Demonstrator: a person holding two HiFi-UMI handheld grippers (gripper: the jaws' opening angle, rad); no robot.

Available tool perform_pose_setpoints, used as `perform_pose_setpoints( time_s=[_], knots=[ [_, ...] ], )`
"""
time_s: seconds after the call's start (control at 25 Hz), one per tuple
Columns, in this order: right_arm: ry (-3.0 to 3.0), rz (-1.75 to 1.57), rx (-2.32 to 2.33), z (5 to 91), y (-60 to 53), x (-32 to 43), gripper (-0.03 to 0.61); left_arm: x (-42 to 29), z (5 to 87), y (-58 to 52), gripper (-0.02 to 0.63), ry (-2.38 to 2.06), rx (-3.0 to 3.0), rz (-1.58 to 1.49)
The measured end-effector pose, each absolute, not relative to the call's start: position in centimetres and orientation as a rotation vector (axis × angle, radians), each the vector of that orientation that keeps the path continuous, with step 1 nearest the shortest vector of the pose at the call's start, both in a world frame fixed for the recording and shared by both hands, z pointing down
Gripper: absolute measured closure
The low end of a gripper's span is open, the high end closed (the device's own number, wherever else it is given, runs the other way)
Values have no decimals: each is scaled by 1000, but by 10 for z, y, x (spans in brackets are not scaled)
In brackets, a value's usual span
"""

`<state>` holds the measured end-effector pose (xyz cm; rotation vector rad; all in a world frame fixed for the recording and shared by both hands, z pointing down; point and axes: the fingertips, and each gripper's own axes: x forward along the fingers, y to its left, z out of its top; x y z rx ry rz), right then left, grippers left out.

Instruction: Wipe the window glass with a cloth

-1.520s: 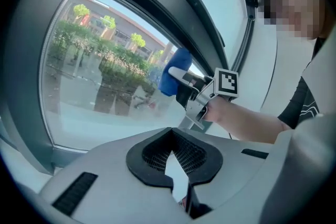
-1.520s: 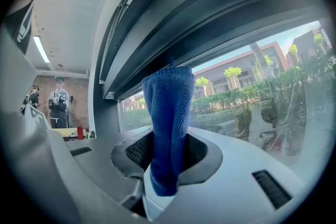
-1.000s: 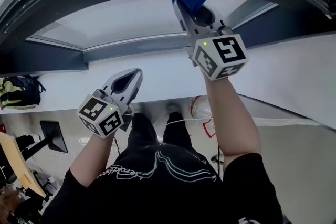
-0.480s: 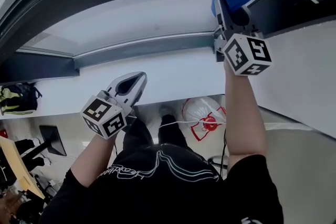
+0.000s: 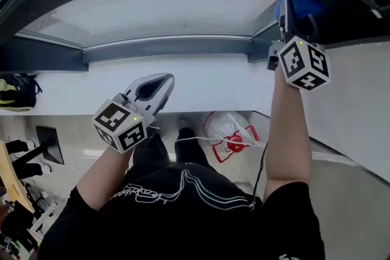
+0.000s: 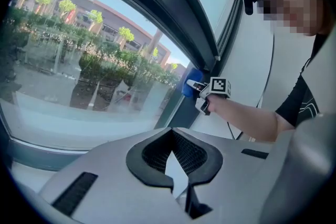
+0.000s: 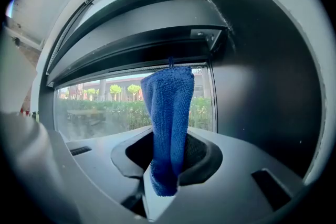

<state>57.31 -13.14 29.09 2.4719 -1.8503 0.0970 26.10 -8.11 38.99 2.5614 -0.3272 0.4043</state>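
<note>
By the window glass (image 5: 164,9), the right claw (image 5: 287,6) pinched a blue cloth (image 7: 168,118) for wiping, while the left claw (image 5: 159,83) was closed and empty.

Office-like room: big window (image 5: 158,9), backpack (image 5: 15,91), plastic bag (image 5: 228,131).

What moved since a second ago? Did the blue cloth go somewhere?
The right tongs, shut on the blue cloth, slid to the right across the window glass and are now at its right-hand frame. Nothing was picked up or let go. The left tongs stayed low by the white sill, shut and empty.
</note>
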Motion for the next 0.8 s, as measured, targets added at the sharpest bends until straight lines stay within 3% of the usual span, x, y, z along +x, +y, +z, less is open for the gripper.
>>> perform_pose_setpoints(
  time_s=[0.44,0.8],
  knots=[
    [-1871,42,2404,319,-125,510,485,201,427,-108,609,-416,2502,240],
    [-2288,96,2034,368,-194,283,485,79,438,-154,609,-670,2450,133]
  ],
)
